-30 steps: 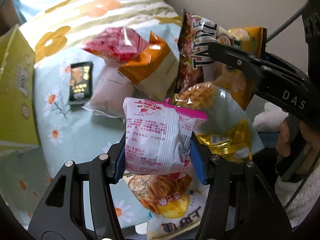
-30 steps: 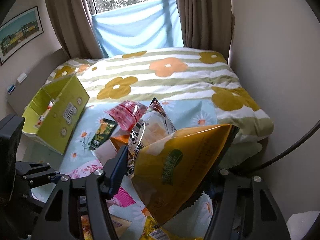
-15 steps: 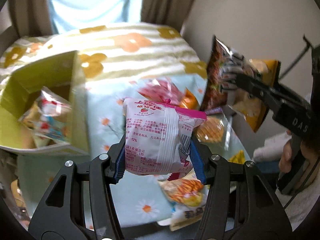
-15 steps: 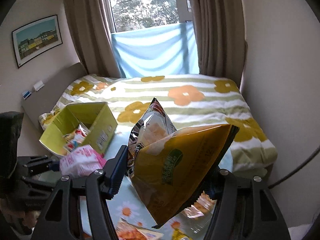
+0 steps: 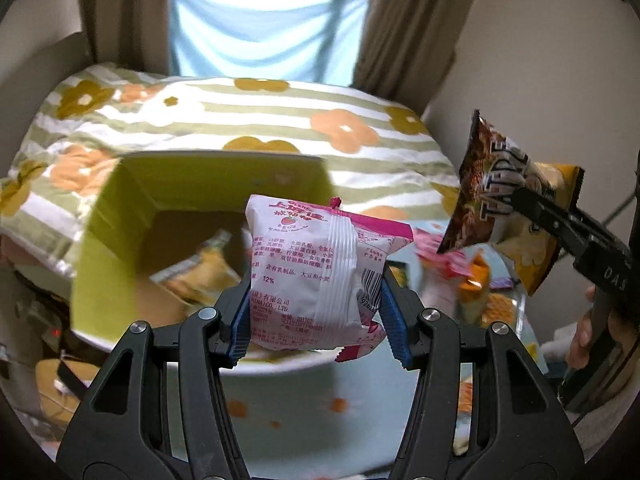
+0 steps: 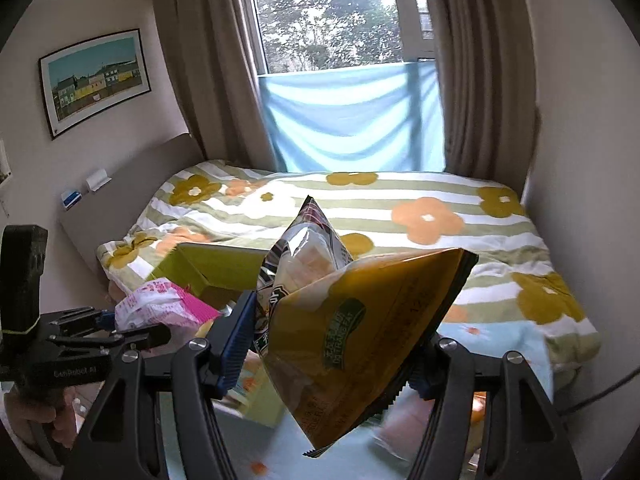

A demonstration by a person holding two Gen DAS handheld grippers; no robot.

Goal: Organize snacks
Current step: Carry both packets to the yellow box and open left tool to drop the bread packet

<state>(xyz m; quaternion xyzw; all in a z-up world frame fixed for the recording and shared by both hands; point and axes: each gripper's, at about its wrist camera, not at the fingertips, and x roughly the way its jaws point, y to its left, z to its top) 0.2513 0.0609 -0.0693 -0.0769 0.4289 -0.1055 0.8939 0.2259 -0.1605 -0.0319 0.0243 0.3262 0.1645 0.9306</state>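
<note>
I am holding the left gripper (image 5: 316, 312) closed on a white and pink snack packet (image 5: 316, 272), its blue pads pressing both sides of the packet. In the left wrist view the packet is hanging in front of the open yellow-green box (image 5: 116, 216), which is lying at ten o'clock from it on the bed (image 5: 248, 120). Snack packs inside the box are showing only as blur. I am keeping the right gripper (image 6: 328, 356) clamped on two bags together: a yellow bag (image 6: 360, 332) in front and a dark printed bag (image 6: 308, 248) behind it. More snacks (image 5: 452, 264) are lying on the bedding at three o'clock from the pink packet.
</note>
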